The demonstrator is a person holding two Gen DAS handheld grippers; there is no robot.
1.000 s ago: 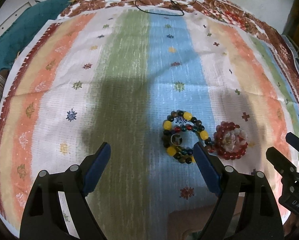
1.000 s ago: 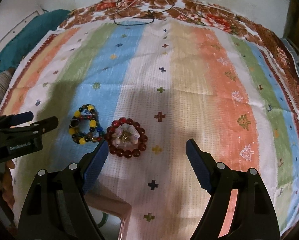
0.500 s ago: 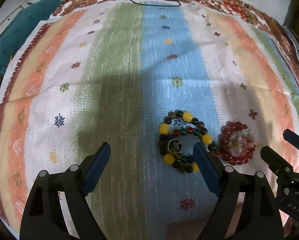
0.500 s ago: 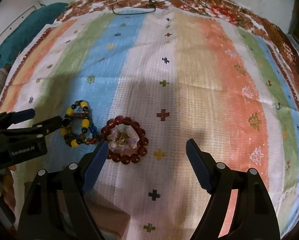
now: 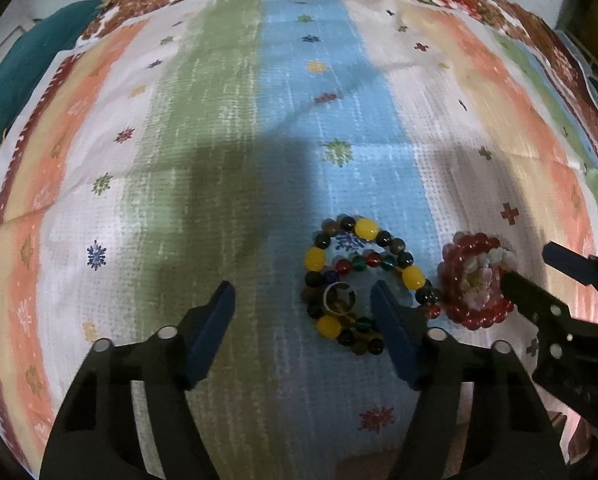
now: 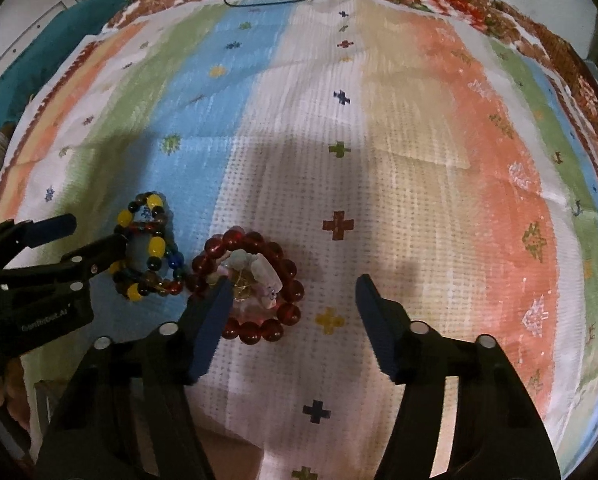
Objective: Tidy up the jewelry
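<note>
Left wrist view: a striped cloth (image 5: 227, 128) covers the tabletop. Multicoloured beads (image 5: 351, 280) lie beside red beads (image 5: 475, 284), touching. Both the left hand-held gripper (image 5: 303, 312) and the right hand-held gripper (image 6: 291, 300) are spread, empty.

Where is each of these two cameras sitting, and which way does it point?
Left wrist view: on the left hand-held gripper, looking forward over the striped cloth at the multicolored bead bracelet; its open fingers show.
Right wrist view: on the right hand-held gripper, facing the red bead bracelet; its open fingers show.
Shared: both bracelets, the cloth, and the other gripper.
</note>
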